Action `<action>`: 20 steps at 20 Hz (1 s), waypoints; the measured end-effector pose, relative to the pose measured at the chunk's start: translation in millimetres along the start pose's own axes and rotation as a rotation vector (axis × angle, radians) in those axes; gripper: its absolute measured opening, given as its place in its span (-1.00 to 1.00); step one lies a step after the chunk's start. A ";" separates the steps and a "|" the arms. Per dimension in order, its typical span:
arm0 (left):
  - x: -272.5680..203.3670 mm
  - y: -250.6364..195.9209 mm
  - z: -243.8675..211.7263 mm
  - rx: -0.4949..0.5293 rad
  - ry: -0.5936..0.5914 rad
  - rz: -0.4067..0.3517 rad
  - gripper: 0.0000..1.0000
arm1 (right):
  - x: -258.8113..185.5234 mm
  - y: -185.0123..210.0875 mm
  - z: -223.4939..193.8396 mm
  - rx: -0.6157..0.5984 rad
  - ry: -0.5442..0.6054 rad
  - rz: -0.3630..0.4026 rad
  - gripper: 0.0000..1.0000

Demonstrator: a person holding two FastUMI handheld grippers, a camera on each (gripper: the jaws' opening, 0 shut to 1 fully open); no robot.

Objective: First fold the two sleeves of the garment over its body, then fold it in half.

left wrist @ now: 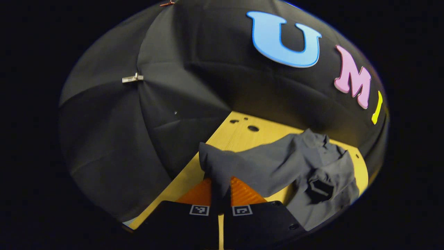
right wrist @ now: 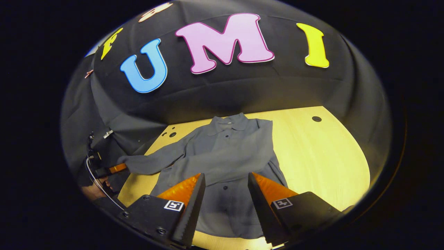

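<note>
A pale wooden desk (right wrist: 312, 156) with small round holes in its top carries a grey buttoned shirt (right wrist: 229, 152), which lies spread across the desk's left half, collar toward the black cloth wall behind the desk.

Dim booth, warm light on the table (right wrist: 312, 156), brightest toward 3 o'clock; cloth wall (right wrist: 242, 90) swallows light. Heavy fisheye bending at rims, edges soft, centre sharp.

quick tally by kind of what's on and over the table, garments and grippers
garments: 1, the grey shirt lying on the table
grippers: 2, the left gripper shut on the shirt's sleeve and the right gripper open over the shirt
total: 3
</note>
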State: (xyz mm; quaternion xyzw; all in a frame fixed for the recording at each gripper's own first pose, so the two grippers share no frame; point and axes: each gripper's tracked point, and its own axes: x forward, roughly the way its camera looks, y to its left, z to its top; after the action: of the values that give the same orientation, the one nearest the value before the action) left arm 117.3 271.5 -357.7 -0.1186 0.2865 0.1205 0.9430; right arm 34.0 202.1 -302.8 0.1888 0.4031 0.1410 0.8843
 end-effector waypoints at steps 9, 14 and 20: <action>-51.8 -169.4 99.0 0.140 -0.212 -0.259 -0.81 | -12.0 -67.4 21.5 0.053 -0.042 -0.050 0.55; -82.7 -291.0 95.3 0.304 -0.241 -0.426 -0.80 | -26.9 -109.9 26.5 0.093 -0.066 -0.092 0.54; -93.2 -396.7 47.8 0.331 -0.162 -0.592 -0.80 | -47.7 -158.5 19.4 0.148 -0.075 -0.161 0.54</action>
State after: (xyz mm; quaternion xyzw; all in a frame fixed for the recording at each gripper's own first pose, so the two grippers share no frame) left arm 183.7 -103.3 -204.7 -0.0322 0.1796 -0.1975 0.9632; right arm 34.0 37.7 -330.6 0.2256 0.3931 0.0323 0.8908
